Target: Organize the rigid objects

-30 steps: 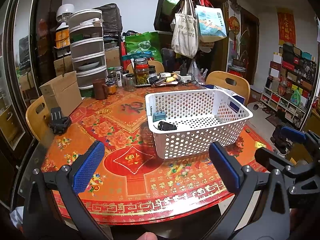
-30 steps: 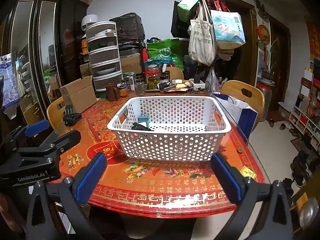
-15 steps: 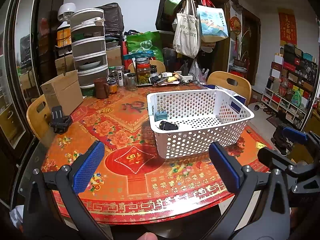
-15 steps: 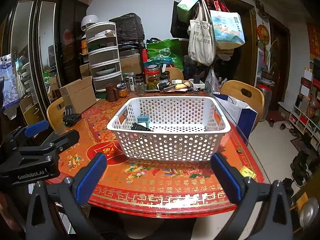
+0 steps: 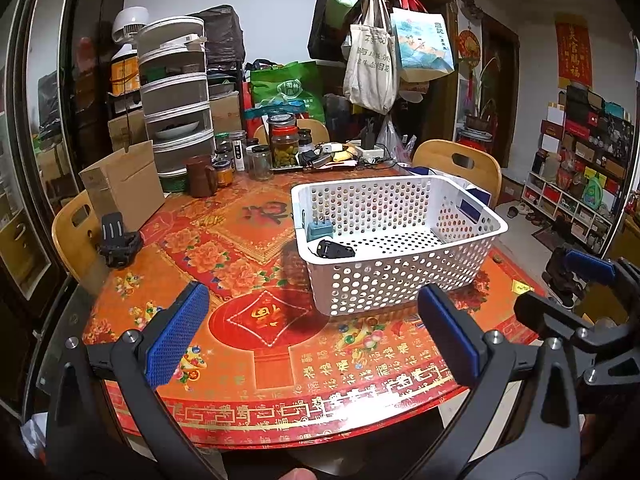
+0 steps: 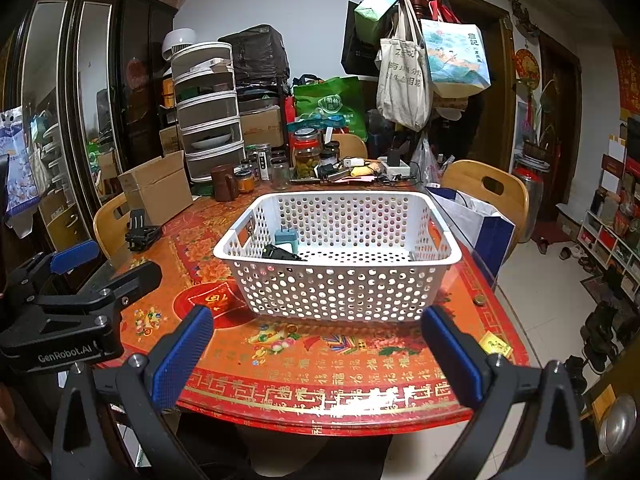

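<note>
A white perforated basket [image 5: 400, 280] stands on the red patterned table [image 5: 280, 364]; it also shows in the right wrist view [image 6: 340, 292]. Inside it lie a teal plug adapter [image 5: 319, 231] and a small black device [image 5: 334, 250], seen in the right wrist view too: the adapter [image 6: 286, 239] and the black device [image 6: 280, 254]. A black strap mount [image 5: 118, 242] lies on the table's left side. My left gripper [image 5: 312, 336] is open and empty above the near table edge. My right gripper [image 6: 314, 354] is open and empty in front of the basket.
A cardboard box [image 5: 124, 186], a brown mug [image 5: 202, 176], jars [image 5: 285, 144] and stacked food covers [image 5: 176, 100] crowd the table's far side. Wooden chairs [image 5: 460, 164] stand around. A blue-white paper bag [image 6: 476, 220] sits right of the basket.
Both grippers have drifted slightly; the basket sits a little higher in the left wrist view. Nothing was taken hold of or let go.
</note>
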`<state>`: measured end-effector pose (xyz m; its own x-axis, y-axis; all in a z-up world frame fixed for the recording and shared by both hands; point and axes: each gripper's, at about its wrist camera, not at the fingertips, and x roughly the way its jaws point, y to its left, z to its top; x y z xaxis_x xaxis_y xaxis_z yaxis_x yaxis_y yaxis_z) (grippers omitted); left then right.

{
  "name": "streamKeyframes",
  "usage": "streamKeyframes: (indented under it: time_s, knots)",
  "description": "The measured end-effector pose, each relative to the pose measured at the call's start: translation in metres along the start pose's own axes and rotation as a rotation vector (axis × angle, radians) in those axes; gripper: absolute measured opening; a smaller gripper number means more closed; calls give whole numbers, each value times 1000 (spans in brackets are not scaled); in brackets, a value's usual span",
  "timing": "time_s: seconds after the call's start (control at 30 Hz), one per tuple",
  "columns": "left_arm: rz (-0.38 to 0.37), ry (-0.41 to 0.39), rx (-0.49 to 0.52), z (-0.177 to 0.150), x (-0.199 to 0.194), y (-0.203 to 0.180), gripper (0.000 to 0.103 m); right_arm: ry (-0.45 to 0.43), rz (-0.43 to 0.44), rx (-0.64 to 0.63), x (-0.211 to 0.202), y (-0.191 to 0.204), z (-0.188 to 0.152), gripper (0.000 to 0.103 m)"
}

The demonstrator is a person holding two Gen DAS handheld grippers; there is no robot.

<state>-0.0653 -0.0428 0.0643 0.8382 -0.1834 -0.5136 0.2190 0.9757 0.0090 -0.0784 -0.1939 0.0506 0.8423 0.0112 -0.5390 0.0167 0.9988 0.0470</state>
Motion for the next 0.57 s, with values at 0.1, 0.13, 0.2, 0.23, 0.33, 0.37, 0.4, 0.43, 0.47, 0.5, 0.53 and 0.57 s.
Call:
streamKeyframes:
  time_s: [0.1,0.13,0.2,0.23,0.33,0.37,0.4,0.43,0.47,0.5,0.53,0.57]
  knots:
    - [-3,-1,0,0,-1,1,103,0,-1,1,0,0,0,103]
    - [-2,-1,0,0,-1,1,103,0,-1,2,0,0,0,103]
    - [-4,0,0,-1,0,1,103,1,-1,1,0,0,0,103]
    - [-3,-1,2,0,-1,1,103,2,-2,0,1,0,0,103]
    - [-5,0,4,0,-1,1,103,3,-1,-1,2,1,-1,103]
    - [-5,-1,7,-1,0,2,103,4,-1,-2,2,1,-1,103]
    - [-2,-2,10,-2,0,2,103,4,-1,-2,2,1,-2,103]
    - [0,-2,15,-3,0,2,103,4,-1,-2,2,1,-2,103]
    - [-1,-2,17,-3,0,3,103,3,-1,-2,2,1,-2,103]
    - [-4,-1,16,-4,0,3,103,3,-1,-1,2,1,-1,103]
    - [-3,-2,13,-4,0,3,103,3,0,-1,2,1,-1,103]
    - [-3,-3,10,-4,0,3,103,4,1,0,2,1,-2,103]
